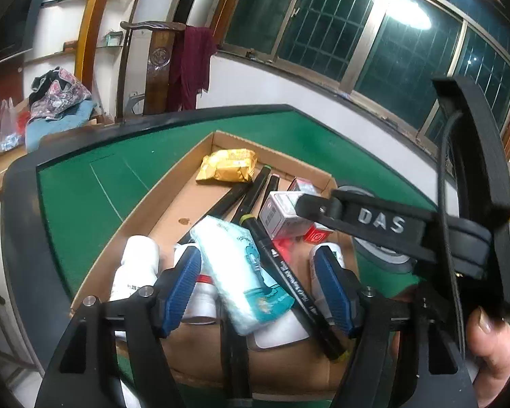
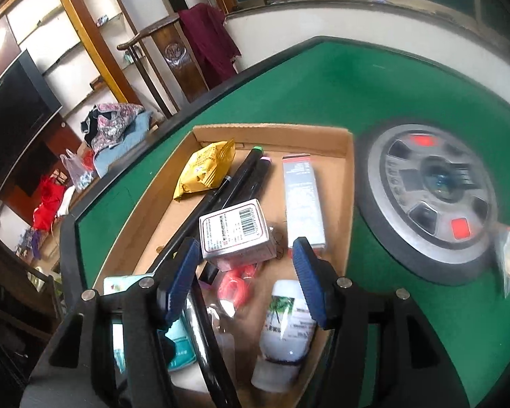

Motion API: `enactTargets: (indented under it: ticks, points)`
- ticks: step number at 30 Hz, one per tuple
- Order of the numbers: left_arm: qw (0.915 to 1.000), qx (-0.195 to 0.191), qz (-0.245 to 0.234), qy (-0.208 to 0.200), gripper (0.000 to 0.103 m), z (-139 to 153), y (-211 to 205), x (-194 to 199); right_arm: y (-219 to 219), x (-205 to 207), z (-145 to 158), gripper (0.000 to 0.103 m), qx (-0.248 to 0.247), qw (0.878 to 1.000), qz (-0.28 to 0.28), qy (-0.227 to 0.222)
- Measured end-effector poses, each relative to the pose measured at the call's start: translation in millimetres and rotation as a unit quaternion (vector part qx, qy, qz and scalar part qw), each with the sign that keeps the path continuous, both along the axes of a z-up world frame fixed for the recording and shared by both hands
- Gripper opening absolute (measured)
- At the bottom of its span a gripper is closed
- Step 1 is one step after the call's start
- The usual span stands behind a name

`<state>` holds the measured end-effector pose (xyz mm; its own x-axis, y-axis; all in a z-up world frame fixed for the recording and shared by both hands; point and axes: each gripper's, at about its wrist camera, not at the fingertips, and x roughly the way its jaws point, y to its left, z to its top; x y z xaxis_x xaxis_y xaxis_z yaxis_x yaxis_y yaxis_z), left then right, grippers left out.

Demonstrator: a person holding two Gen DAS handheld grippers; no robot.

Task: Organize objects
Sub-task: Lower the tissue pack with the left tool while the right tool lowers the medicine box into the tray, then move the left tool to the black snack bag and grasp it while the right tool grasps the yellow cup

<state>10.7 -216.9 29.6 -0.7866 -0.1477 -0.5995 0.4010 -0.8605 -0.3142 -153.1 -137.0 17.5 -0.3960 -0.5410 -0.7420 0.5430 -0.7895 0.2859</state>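
A shallow cardboard box (image 1: 173, 187) (image 2: 348, 170) on the green felt table holds the objects. My left gripper (image 1: 258, 287) hovers open over its near end. A pale blue tissue pack (image 1: 238, 272) and a black marker (image 1: 289, 278) lie between its blue pads without touching them, and white bottles (image 1: 136, 265) lie to the left. My right gripper (image 2: 244, 278) is open above a small barcoded box (image 2: 236, 231) and a red item (image 2: 234, 284), with a white bottle (image 2: 285, 326) under its right finger. A yellow snack packet (image 1: 227, 165) (image 2: 204, 170) lies at the far end.
A round grey control hub (image 2: 431, 200) sits in the table right of the box. The right gripper's black body (image 1: 380, 221) and a hand (image 1: 493, 346) cross the right side of the left wrist view. A wooden chair with a maroon cloth (image 1: 190, 68) stands behind the table.
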Motion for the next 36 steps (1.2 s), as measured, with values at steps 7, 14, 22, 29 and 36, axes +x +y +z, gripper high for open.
enactTargets:
  ticks: [7, 14, 22, 29, 36]
  points:
    - [0.9999, 0.005, 0.008, 0.007, 0.066, 3, -1, 0, 33, 10, 16, 0.059, -0.046, 0.999, 0.004, 0.002]
    - [1.0, 0.002, -0.002, 0.002, 0.066, 6, 11, -2, 86, 3, 22, 0.06, -0.083, 0.996, -0.021, -0.016]
    - [0.9983, -0.033, -0.047, 0.009, 0.066, 19, 47, -8, 226, -24, 23, 0.061, -0.016, 0.982, -0.186, 0.032]
    - [0.992, -0.059, -0.111, -0.01, 0.066, 17, 91, -22, 304, -48, 4, 0.061, 0.039, 0.961, -0.271, 0.029]
    - [0.9778, -0.083, -0.192, -0.018, 0.066, 23, 137, -34, 297, -60, -15, 0.061, 0.068, 0.962, -0.262, 0.027]
